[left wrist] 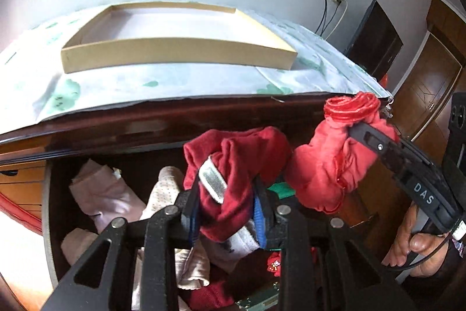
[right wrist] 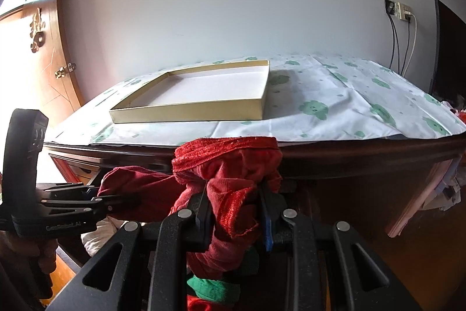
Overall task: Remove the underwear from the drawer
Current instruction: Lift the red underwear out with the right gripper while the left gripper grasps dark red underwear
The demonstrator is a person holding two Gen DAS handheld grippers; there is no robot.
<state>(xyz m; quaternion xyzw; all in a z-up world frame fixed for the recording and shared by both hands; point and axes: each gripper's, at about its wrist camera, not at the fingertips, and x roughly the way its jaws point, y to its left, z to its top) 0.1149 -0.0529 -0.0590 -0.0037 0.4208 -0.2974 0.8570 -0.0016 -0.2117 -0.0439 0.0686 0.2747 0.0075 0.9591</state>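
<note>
My left hand-held gripper (left wrist: 225, 206) clamps dark red underwear (left wrist: 233, 165) above the open drawer (left wrist: 46, 194); my right hand-held gripper (right wrist: 234, 209) pinches a brighter red pair (right wrist: 230, 177); either could snag on the surface (right wrist: 349, 107) edge and slip free.

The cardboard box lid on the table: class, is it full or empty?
Empty. Both views show the box lid with a bare white floor; nothing lies inside its walls, and the red underwear is below the table edge, in the grippers.
</note>
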